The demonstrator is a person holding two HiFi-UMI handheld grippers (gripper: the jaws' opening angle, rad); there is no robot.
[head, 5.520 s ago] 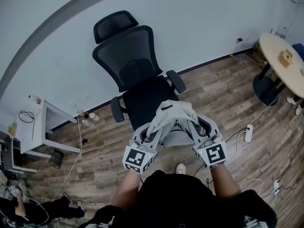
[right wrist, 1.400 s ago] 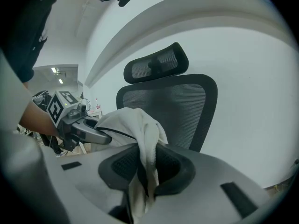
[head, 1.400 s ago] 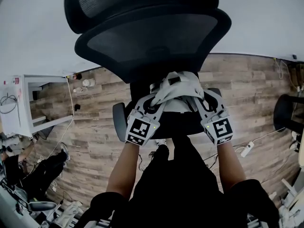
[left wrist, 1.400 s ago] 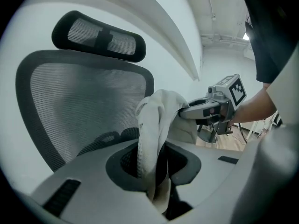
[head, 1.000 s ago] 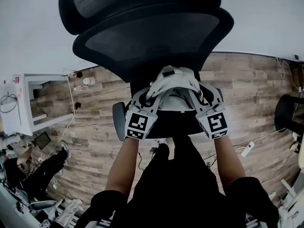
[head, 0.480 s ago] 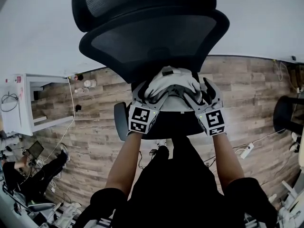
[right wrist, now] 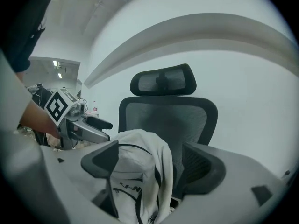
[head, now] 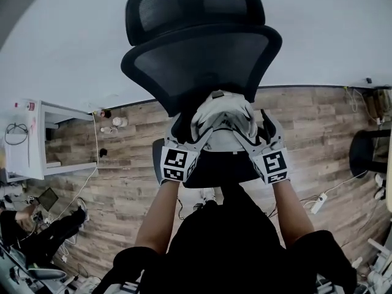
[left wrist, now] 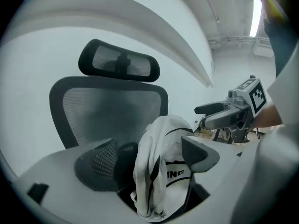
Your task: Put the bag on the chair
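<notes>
1. A black mesh chair [head: 202,66] stands against a pale wall [head: 55,48] on a wood-plank floor [head: 122,182], its headrest [head: 196,8] above the backrest.
2. A white side table [head: 37,139] stands well off to the left. A white power strip [head: 317,204] lies on the floor to the right.
3. The white bag [head: 220,118] with black trim sits on the seat against the backrest, slumped and upright. It hides most of the seat's middle from the head view.
4. The left gripper [head: 187,133] reaches in from the bag's left side and the right gripper [head: 257,130] from its right, both angled inward toward each other.
5. Both grippers' jaws are opening and stand wide, each with a fold of the bag between them. In each gripper view the outer pad is clear of the cloth. The inner pad may just brush it, though that is hard to judge.
6. Both bare forearms [head: 156,219] stretch straight forward, roughly parallel.
</notes>
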